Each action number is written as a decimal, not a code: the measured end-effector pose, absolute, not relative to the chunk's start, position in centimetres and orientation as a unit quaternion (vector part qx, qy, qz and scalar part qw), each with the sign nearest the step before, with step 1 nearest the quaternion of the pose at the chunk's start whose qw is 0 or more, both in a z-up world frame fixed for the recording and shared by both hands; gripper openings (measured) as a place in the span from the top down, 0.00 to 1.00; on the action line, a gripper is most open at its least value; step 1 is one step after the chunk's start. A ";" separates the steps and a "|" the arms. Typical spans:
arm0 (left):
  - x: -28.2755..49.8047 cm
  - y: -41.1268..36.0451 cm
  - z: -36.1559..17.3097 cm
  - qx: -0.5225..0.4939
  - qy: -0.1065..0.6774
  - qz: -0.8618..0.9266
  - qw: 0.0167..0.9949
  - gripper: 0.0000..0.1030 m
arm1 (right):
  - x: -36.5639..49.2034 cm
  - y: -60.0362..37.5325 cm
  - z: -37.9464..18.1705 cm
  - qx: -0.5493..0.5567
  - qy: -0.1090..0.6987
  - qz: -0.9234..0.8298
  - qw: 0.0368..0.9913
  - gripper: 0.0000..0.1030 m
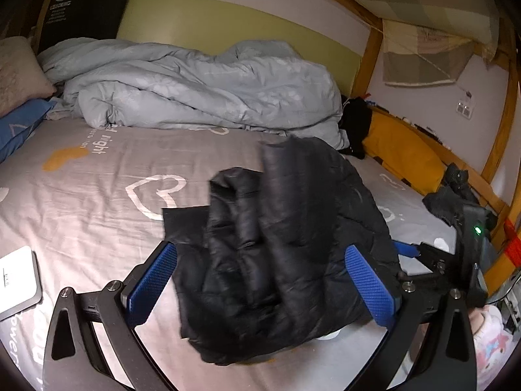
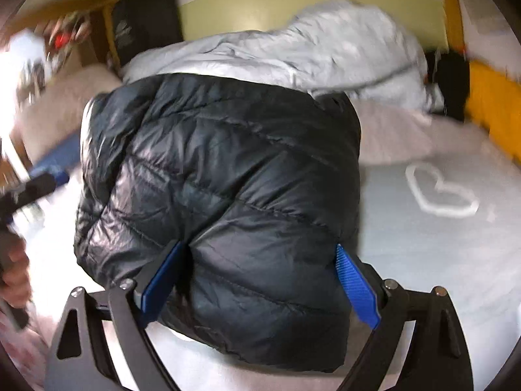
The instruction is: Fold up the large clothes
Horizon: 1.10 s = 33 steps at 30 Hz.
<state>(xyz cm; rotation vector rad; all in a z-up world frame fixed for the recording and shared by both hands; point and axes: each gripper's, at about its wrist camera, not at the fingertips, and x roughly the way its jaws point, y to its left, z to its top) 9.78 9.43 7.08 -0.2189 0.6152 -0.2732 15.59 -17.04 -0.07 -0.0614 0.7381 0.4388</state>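
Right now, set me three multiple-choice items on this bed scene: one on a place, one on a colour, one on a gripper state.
1. Where does the black puffer jacket lie?
A. on the grey sheet with white hearts
B. on top of the rumpled duvet
C. on the pillow

2. What colour are the pads on the gripper fingers?
A. red
B. blue
C. green

3. How does the left gripper stand?
A. shut on the jacket
B. shut on nothing
C. open, fingers wide on either side of the jacket

Answers:
1 A, the sheet shows around the jacket, and the light duvet sits behind it.
2 B, both pads are textured blue.
3 C, the pads stand far apart and clamp nothing.
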 end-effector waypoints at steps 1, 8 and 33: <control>10.0 9.1 6.9 -0.105 0.305 -0.133 0.937 0.00 | 15.0 -16.3 -0.1 -0.049 0.350 0.213 0.911 0.12; 12.7 9.1 3.9 -0.094 0.358 -0.060 0.927 0.00 | 13.5 -14.4 -0.5 -0.063 0.346 0.232 0.907 0.12; 14.3 13.0 -4.4 -0.282 0.464 -0.045 0.839 0.00 | 21.0 -21.0 -6.2 0.242 0.470 0.265 0.806 0.00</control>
